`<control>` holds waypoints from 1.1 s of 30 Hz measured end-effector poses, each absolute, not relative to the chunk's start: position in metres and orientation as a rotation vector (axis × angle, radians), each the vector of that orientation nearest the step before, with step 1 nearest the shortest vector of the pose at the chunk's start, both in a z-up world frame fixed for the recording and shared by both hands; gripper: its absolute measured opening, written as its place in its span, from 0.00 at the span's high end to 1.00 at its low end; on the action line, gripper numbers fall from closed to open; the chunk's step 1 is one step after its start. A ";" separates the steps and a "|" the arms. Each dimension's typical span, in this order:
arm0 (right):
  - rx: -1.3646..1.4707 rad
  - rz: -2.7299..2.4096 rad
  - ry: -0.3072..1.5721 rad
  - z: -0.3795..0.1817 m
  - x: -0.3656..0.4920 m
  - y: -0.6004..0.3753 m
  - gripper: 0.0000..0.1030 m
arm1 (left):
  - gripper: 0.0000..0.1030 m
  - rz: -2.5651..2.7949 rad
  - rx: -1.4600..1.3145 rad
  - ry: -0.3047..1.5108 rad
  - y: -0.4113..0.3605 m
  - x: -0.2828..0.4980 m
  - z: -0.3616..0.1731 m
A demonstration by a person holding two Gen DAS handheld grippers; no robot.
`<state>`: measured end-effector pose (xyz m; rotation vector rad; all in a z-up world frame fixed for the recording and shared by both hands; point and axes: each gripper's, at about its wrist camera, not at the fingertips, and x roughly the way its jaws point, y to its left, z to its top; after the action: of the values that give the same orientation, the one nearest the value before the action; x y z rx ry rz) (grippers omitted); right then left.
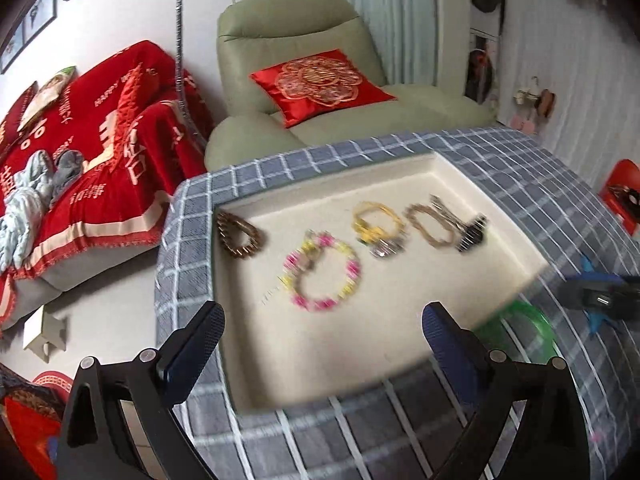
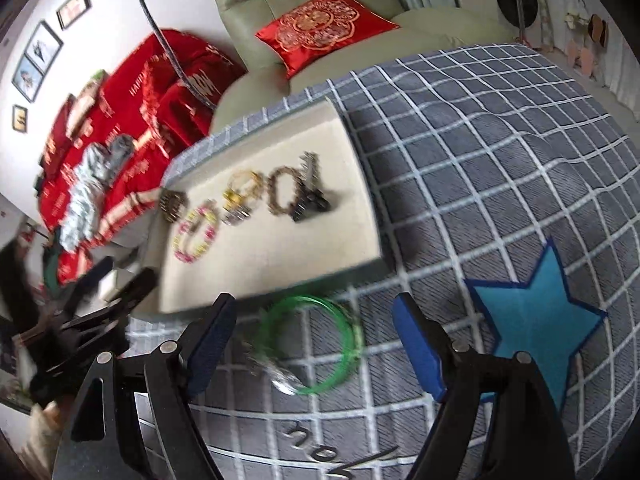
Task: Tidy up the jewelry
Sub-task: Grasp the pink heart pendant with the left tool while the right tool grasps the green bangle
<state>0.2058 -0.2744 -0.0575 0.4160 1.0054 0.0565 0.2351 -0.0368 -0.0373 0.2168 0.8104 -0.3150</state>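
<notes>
Across the red throw (image 1: 100,148) on the sofa ran white lettering; only "HAPPY" could be made out, the rest being too blurred. A grey cloth with a white grid (image 2: 460,152) covered the table, and a blue star (image 2: 536,320) lay flat on it. Behind stood a pale green armchair (image 1: 288,28) bearing one red embroidered cushion (image 1: 320,82), and framed pictures hung on the white wall.

One cream tray (image 1: 472,176) sat on the cloth. Inside it lay a brown beaded bracelet (image 1: 240,234) at the left edge, a pink-and-yellow beaded bracelet (image 1: 322,274), a yellow bracelet (image 1: 378,222), a tan beaded bracelet (image 1: 430,224) and a dark clip-like piece (image 1: 472,232), the last three close together in a row. One green bangle (image 2: 308,336) lay on the cloth just beside the tray's near edge.

The left gripper (image 1: 322,344) hovered over the tray's near part, fingers spread wide and empty. The right gripper (image 2: 312,344) hung over the green bangle, its fingers apart either side without touching it, the jaws opening.
</notes>
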 end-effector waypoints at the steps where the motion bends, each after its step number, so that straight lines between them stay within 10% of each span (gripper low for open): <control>1: 0.399 0.050 1.012 -0.060 0.204 -0.273 0.20 | 0.00 -0.325 0.215 0.817 -0.038 0.229 -0.038; 19: 0.235 0.025 1.087 -0.088 0.205 -0.260 0.20 | 0.00 -0.375 0.206 0.952 -0.065 0.185 -0.083; 33: 0.037 0.024 1.091 -0.092 0.219 -0.237 0.47 | 0.00 -0.377 0.236 0.969 -0.079 0.185 -0.092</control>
<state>0.2192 -0.2365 -0.0923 0.0372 1.0906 0.0238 0.1855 -0.0786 -0.0923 0.2358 0.9689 -0.3771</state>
